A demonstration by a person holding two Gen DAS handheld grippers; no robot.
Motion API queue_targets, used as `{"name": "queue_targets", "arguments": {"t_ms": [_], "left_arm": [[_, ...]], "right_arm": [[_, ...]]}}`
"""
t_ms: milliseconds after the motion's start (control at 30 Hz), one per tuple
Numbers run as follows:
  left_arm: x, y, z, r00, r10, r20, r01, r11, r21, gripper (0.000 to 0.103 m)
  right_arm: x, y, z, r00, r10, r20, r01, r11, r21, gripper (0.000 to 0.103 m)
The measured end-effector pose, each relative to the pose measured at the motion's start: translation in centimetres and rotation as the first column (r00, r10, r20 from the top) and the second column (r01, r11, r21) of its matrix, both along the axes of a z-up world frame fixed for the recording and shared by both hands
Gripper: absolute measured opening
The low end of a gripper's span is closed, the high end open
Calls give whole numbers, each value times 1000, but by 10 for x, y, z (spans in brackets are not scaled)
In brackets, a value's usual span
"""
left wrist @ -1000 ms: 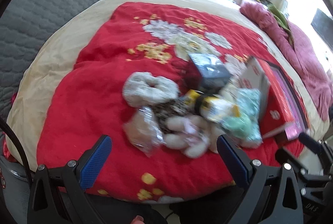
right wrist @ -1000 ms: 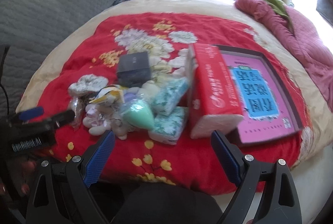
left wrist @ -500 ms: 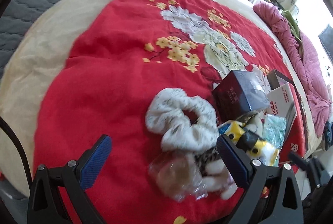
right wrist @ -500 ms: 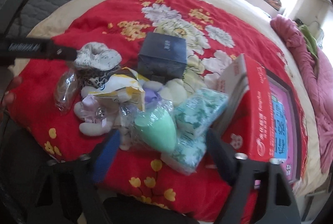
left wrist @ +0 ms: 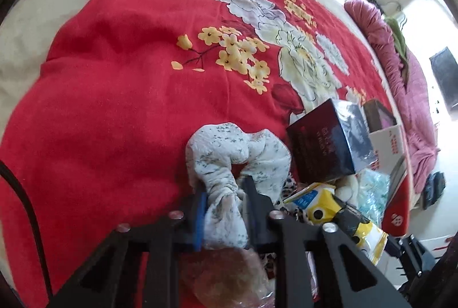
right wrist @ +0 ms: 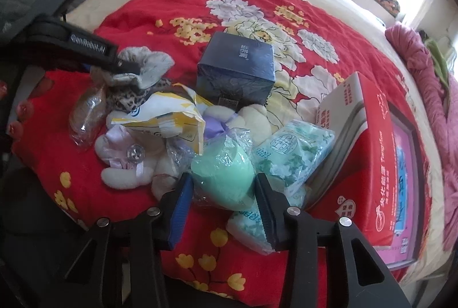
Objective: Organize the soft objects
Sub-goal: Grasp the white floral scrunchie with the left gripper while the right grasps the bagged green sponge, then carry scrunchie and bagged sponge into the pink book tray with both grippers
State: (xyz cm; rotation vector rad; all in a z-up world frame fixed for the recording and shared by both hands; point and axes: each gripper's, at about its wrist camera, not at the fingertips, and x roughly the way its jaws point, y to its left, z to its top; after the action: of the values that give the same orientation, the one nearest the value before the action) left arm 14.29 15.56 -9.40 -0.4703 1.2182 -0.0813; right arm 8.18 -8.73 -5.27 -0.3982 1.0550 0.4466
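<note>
On the red floral blanket (left wrist: 120,96) lies a heap of soft things. My left gripper (left wrist: 224,203) is closing its jaws on a white floral scrunchie (left wrist: 237,147), whose near fold is pinched between the pads. The right wrist view shows the same left gripper (right wrist: 126,67) at the scrunchie (right wrist: 154,60). My right gripper (right wrist: 224,194) points down at a mint green sponge in clear wrap (right wrist: 223,179). Its jaws are closing, and both pads press the wrap's sides. A white plush toy (right wrist: 126,164) and teal tissue packs (right wrist: 292,153) flank the sponge.
A dark blue box (right wrist: 236,73) stands behind the heap, a red tissue box (right wrist: 372,150) and a pink framed board (right wrist: 403,179) to its right. A yellow-white pouch (right wrist: 163,116) and a clear bag (right wrist: 86,113) lie among the soft things. A pink quilt (left wrist: 400,73) lines the far right.
Both grippers came down toward the heap and went from wide open to closed: the left onto the scrunchie, the right onto the green sponge.
</note>
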Motion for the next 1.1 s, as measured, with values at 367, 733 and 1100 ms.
{"name": "queue_targets", "arguments": {"t_ms": [367, 733, 1100], "left_arm": [[-17, -11, 63, 987, -21, 160, 18, 1000, 22, 17], [-49, -83, 133, 947, -154, 283, 117, 983, 144, 17], [-62, -192, 169, 897, -309, 315, 230, 936, 266, 17]], "right_arm": [[-5, -24, 37, 997, -73, 23, 69, 988, 138, 45], [-9, -65, 75, 982, -173, 74, 153, 963, 223, 45], [-19, -175, 132, 911, -385, 147, 324, 890, 321, 45]]}}
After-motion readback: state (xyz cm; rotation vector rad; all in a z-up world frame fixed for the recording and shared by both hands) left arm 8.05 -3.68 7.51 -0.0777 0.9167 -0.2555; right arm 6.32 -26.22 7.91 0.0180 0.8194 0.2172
